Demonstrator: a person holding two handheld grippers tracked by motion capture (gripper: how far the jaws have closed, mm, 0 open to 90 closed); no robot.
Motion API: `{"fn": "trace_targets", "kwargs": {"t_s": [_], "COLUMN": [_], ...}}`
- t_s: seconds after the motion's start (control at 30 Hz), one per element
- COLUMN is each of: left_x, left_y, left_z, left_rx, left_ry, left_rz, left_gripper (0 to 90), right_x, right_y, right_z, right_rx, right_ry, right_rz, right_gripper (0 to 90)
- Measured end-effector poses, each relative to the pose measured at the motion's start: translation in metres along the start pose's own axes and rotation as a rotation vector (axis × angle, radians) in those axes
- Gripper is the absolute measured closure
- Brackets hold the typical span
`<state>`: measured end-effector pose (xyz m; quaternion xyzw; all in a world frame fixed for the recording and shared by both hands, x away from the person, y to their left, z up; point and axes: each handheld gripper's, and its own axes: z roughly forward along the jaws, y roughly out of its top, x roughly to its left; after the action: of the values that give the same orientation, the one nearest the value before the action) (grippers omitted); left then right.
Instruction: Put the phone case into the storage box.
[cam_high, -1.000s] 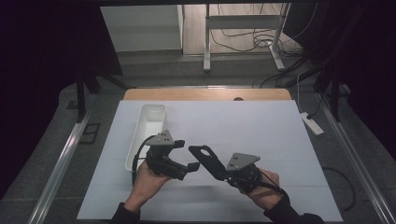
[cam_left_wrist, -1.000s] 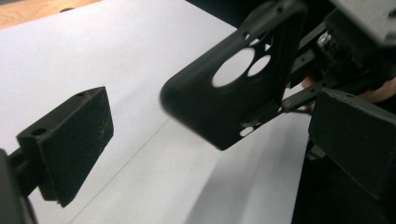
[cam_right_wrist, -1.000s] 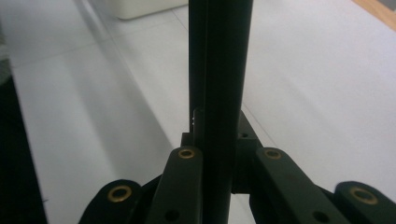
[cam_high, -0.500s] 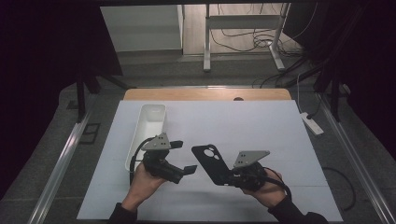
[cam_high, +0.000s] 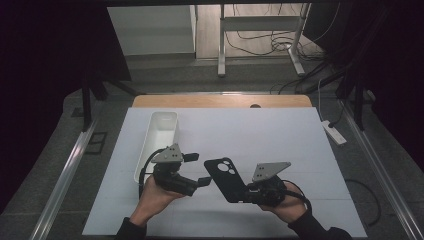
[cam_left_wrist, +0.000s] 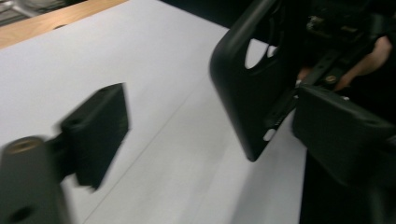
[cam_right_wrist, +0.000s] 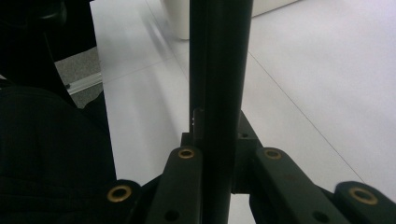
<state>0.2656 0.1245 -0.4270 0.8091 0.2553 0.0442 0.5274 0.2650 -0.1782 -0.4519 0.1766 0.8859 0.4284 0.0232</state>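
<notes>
High view, black phone case (cam_high: 226, 178), camera cutout, held tilted over table

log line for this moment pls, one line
right claw: shut on black phone case | left claw: open, jaws just closing, nothing gripped | white bin: behind left claw

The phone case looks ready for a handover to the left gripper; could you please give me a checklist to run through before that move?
1. Right gripper clamped on the phone case: ok, jaws shut on its lower edge.
2. Case clear of the table: ok, held up and tilted.
3. Left gripper open: ok, though its jaws have just been closing a little.
4. Case between the left jaws: not ok, it sits just beyond them.
5. White bin out of the way: ok, behind the left gripper.
</notes>
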Motion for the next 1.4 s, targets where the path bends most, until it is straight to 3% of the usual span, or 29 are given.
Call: {"fn": "trace_targets", "kwargs": {"t_s": [0.13,0.3,0.63,0.83,1.03,1.33,1.4], "left_x": [0.0003,0.0001,0.0018,0.0014,0.0030,0.0031,0.0027], "left_y": [0.0000,0.0002,0.0002,-0.0003,-0.0007,0.0009,0.0018], "left_z": [-0.0022,-0.0020,-0.0032,-0.0026,-0.0037,-0.0036,-0.0040], "left_rx": [-0.011,-0.010,-0.020,-0.019,-0.049,-0.047,-0.052], "left_ry": [-0.032,-0.053,-0.075,-0.080,-0.126,-0.129,-0.122], "left_rz": [-0.006,-0.010,-0.030,-0.028,-0.050,-0.072,-0.073], "left_gripper": [33.8,49.3,68.2,75.7,81.8,83.5,83.5], "right_x": [0.0011,0.0023,0.0033,0.0041,0.0041,0.0039,0.0032], "right_y": [0.0001,0.0007,0.0014,0.0017,0.0016,0.0014,0.0016], "right_z": [0.0004,0.0005,0.0010,0.0013,0.0017,0.0046,0.0052], "right_rx": [-0.002,-0.008,-0.009,-0.011,-0.014,-0.005,-0.006], "right_ry": [0.004,0.000,-0.009,-0.009,-0.018,-0.041,-0.049], "right_rz": [-0.006,-0.016,-0.028,-0.036,-0.042,-0.039,-0.030], "right_gripper": [85.0,85.0,85.1,85.0,84.9,84.3,79.1]}}
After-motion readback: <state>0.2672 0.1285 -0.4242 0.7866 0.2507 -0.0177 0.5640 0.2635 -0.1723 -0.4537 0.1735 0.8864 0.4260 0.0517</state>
